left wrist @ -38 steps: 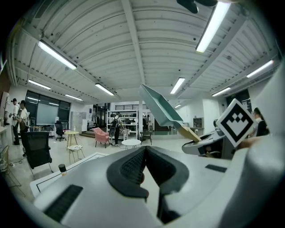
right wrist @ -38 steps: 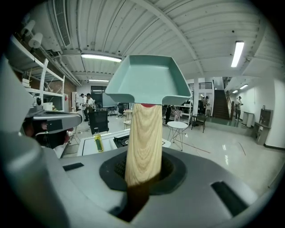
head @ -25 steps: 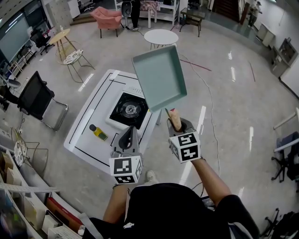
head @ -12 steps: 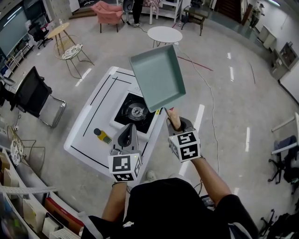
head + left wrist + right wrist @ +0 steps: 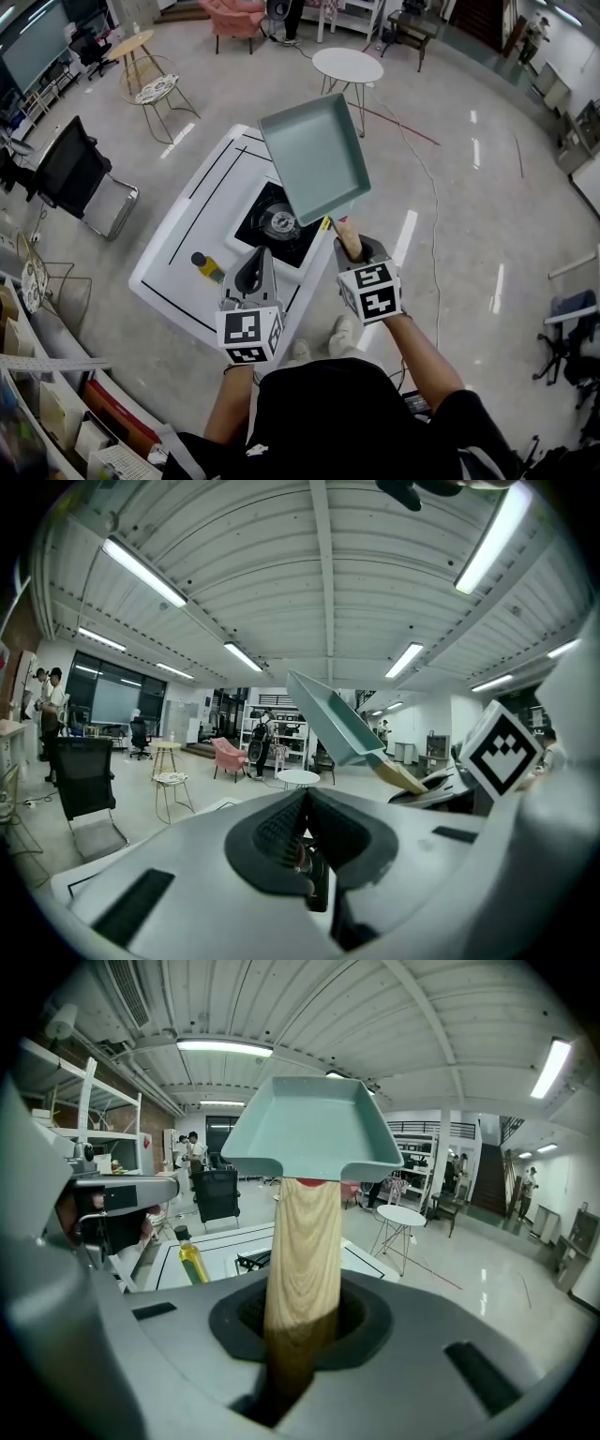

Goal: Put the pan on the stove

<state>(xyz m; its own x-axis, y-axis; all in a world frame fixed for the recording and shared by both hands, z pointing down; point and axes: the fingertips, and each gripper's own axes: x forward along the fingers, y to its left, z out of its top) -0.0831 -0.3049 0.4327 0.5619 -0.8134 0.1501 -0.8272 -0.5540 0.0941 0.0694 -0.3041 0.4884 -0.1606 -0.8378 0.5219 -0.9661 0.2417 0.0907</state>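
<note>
The right gripper (image 5: 302, 1321) has its jaws drawn in narrow on the pan's wooden handle (image 5: 302, 1232), which runs straight out from between them. The square, pale green pan (image 5: 316, 157) sits at the handle's far end. It is held up in the air and tilted, with its far edge higher than the handle end and its inside showing in the head view. In that view it hangs over the far right part of the stove (image 5: 265, 222) and covers that corner.

The left gripper (image 5: 255, 270) has its jaws pressed together with nothing between them. It hovers just beside the right one, over the near edge of the table (image 5: 173, 258).

The black stove lies flat on the right half of the white table, and its round burner is bare. A bottle (image 5: 208, 267) of yellow liquid stands upright on the table to the left of the stove, apart from it and near the left gripper's tip.

Shiny floor lies open around the table. A black chair (image 5: 75, 173) stands off to the left, a small round table (image 5: 348, 66) beyond the pan, and a thin cable (image 5: 427, 202) trails across the floor on the right.
</note>
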